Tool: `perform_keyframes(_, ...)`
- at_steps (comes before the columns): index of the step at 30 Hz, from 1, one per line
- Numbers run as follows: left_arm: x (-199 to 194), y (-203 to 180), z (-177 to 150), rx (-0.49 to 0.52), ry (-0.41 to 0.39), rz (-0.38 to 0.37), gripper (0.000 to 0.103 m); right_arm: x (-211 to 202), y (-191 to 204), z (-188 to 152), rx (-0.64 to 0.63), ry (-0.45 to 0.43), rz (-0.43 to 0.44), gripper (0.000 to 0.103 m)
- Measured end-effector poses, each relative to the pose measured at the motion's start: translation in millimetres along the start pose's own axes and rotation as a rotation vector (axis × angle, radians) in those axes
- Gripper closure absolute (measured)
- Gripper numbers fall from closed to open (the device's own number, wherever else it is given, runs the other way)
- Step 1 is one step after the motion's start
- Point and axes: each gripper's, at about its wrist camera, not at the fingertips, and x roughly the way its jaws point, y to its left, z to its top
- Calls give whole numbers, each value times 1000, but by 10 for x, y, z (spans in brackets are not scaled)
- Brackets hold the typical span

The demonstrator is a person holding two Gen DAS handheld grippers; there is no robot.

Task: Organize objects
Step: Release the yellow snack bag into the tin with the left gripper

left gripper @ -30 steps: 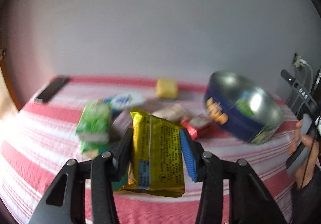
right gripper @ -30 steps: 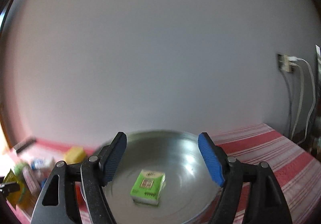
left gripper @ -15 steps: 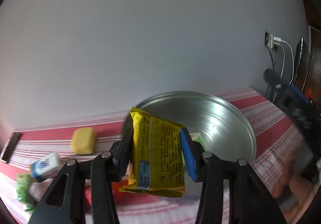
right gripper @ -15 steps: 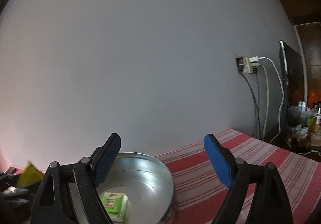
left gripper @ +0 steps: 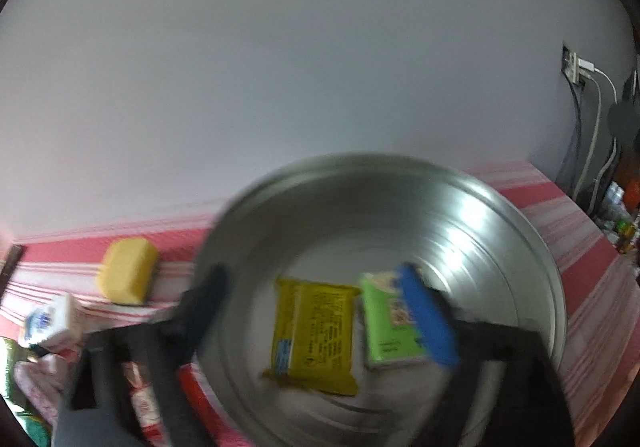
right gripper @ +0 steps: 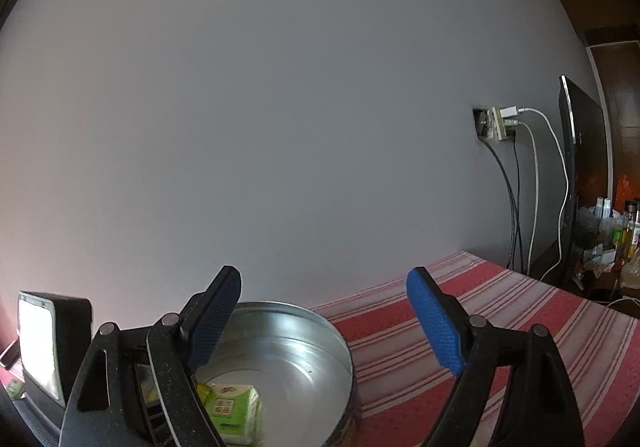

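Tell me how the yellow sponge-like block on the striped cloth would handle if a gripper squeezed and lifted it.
The yellow block has rounded, puffy edges, so it probably compresses under the pads. It looks light for its bulk. It sits flat on the striped cloth, so it seems unlikely to roll, though blur hides its surface.

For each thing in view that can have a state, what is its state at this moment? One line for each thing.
Left claw: open; jaws just opened, gripping nothing.
Right claw: open, empty.
Yellow packet: released, lying in the tin.
Green tissue pack: lying in the tin beside the yellow packet.
Metal tin: lid off, holding two items.
Yellow sponge: outside the tin, on the striped cloth.
White-blue pack: outside the tin.
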Motion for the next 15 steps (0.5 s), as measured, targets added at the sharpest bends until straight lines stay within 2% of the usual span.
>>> perform_keyframes(2,-183,47,12,-14,-57,41,1,19,2,-21,0,2,2,16)
perform_keyframes(6,-376,207,-55,-66,-83,67,1,54,-2,-51,4,14,20,16)
perform_keyframes(15,-557,447,-381,-68,-51,202,1,117,48,-130,-15,40,64,16)
